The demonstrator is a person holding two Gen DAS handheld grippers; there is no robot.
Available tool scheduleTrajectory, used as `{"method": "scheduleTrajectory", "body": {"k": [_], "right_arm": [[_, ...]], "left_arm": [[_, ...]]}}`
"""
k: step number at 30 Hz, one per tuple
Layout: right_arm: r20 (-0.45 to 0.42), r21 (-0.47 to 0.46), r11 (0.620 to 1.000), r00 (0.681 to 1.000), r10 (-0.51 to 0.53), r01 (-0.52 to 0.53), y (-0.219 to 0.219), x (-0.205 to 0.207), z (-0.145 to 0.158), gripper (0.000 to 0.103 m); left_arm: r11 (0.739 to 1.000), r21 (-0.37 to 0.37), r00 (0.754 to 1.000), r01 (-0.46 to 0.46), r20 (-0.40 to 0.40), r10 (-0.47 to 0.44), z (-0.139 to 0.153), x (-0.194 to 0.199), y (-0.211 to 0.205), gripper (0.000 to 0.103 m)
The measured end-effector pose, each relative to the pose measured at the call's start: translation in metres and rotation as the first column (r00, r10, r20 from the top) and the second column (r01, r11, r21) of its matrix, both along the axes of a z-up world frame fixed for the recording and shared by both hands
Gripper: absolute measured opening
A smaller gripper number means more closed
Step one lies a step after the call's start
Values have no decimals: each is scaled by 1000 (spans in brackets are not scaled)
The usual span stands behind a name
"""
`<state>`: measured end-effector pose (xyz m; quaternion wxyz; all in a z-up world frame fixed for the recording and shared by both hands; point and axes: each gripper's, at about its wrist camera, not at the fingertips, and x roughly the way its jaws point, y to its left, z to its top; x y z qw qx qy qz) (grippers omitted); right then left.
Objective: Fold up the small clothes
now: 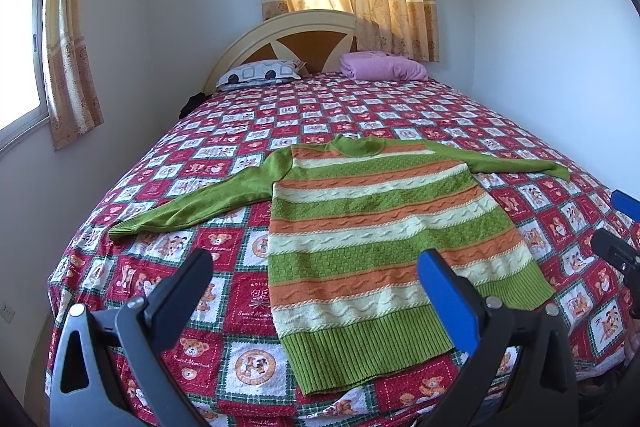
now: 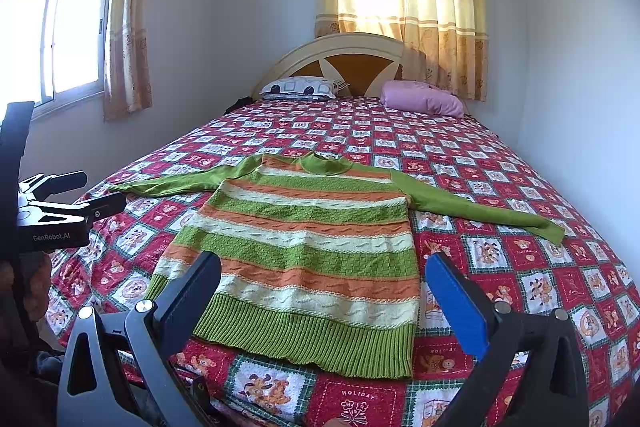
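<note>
A small knitted sweater (image 1: 372, 223) (image 2: 312, 247) with green, orange and cream stripes lies flat, front up, on the red patterned bedspread (image 1: 224, 307) (image 2: 500, 267). Both green sleeves are spread out sideways, the hem nearest me. My left gripper (image 1: 316, 267) hovers open above the hem end, nothing between its fingers. My right gripper (image 2: 324, 271) also stands open over the hem, holding nothing. In the right wrist view the left gripper's body (image 2: 52, 219) shows at the left edge; in the left wrist view the right gripper's tips (image 1: 616, 227) show at the right edge.
At the head of the bed lie a patterned pillow (image 1: 260, 73) (image 2: 300, 87) and a folded pink blanket (image 1: 382, 66) (image 2: 422, 99) against the headboard (image 1: 280, 35). Walls close in on the right and left. Curtained windows sit behind and to the left.
</note>
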<state>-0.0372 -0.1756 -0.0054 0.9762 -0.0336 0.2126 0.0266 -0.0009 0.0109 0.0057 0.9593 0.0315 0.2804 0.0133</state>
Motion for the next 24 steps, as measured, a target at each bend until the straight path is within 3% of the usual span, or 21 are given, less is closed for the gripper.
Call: {"method": "scheduleTrajectory", "body": {"k": [24], "right_arm": [[-5,6,1000,1000,0,0,2,0,-1,102]], "left_arm": [[1000,-1,1000,1,4,-1,-1,-2,2,103]]}}
